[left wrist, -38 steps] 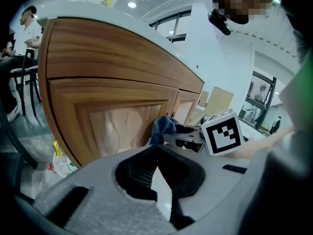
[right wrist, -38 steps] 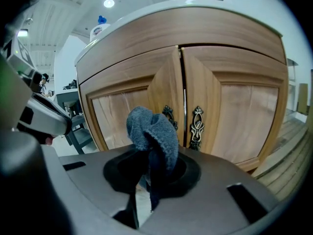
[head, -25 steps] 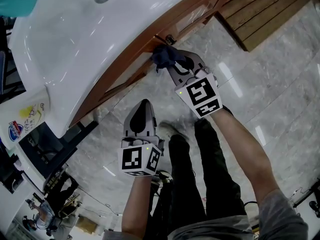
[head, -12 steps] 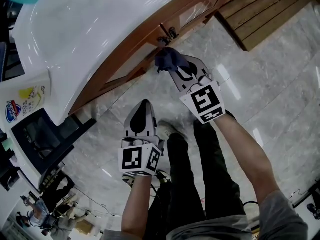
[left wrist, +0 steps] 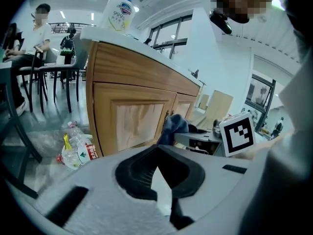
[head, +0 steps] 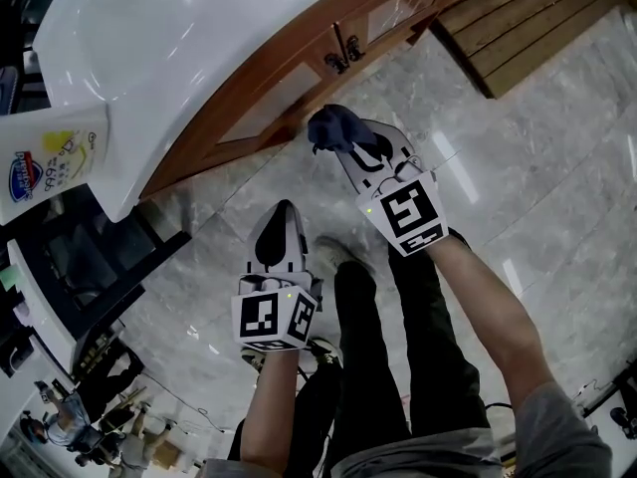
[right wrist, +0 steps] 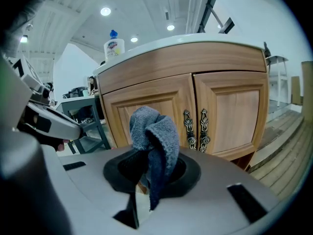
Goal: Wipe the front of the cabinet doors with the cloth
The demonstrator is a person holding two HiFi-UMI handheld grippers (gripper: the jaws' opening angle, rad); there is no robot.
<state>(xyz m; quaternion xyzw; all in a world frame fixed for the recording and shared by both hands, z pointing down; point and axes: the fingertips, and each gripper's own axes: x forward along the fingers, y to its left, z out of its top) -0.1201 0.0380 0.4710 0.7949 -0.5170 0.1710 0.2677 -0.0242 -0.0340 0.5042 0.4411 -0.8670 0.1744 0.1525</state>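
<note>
Right gripper (right wrist: 145,180) fingers are clamped on the cloth (right wrist: 155,136), near the cabinet doors (right wrist: 215,111) but not touching them. Left gripper (head: 283,217) fingers are closed and empty. Judgement: wipe incomplete, contact needed.

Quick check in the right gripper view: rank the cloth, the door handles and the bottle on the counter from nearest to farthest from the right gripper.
1. cloth, clamped in the right gripper.
2. door handles, ahead and slightly right.
3. bottle, farthest, high at upper left.
</note>
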